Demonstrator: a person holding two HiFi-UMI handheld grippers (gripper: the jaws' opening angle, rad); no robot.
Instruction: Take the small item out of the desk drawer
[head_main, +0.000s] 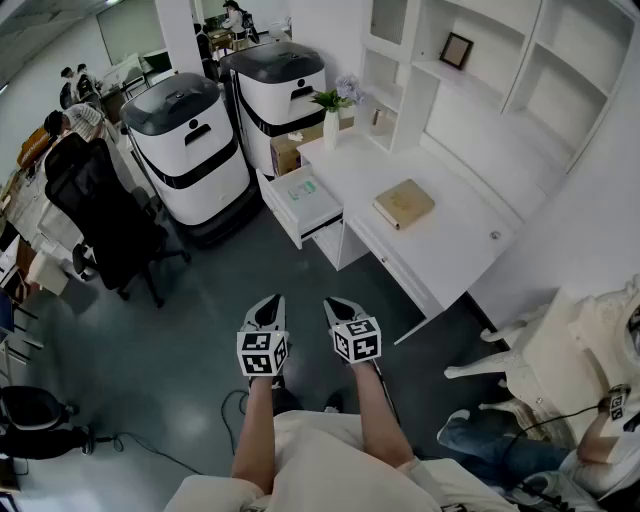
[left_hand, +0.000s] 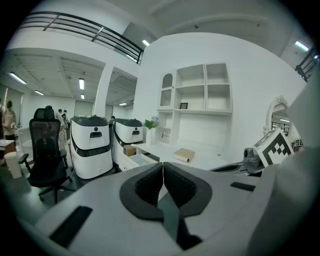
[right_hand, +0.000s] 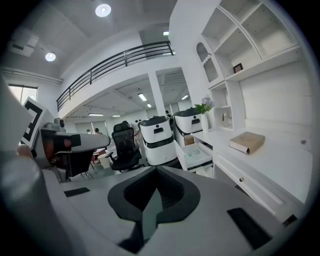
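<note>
At the far left a black office chair (head_main: 100, 215) stands on the grey floor (head_main: 190, 310), with people (head_main: 72, 110) at tables behind it. Right of the chair stand two white machines with black tops, the nearer (head_main: 192, 150) and the farther (head_main: 280, 88), side by side. A cardboard box (head_main: 287, 153) sits just behind the open drawer (head_main: 280, 212), which is pulled out from the left end of the white desk (head_main: 450, 240). The nearer machine stands close beside the drawer's front. Low in the middle, the left gripper (head_main: 268, 303) and the right gripper (head_main: 336, 305) are held side by side over the floor, well apart from the drawer. Both tongs have their jaws pressed together with nothing between them (each gripper's own view shows the dark pads meeting). On the desk's back corner stands a white vase with a green plant (head_main: 330, 112), and a tan book (head_main: 404, 203) lies flat near the middle of the desktop. White shelves (head_main: 480, 90) rise behind, holding a small dark frame (head_main: 457, 50). At the far right is a white chair (head_main: 545, 350), and a person's sleeve (head_main: 600, 440) shows at the corner. The small item (head_main: 303, 188) lies flat inside the drawer: pale, with green print too small to read. Each gripper's cube carries black-and-white square markers.
</note>
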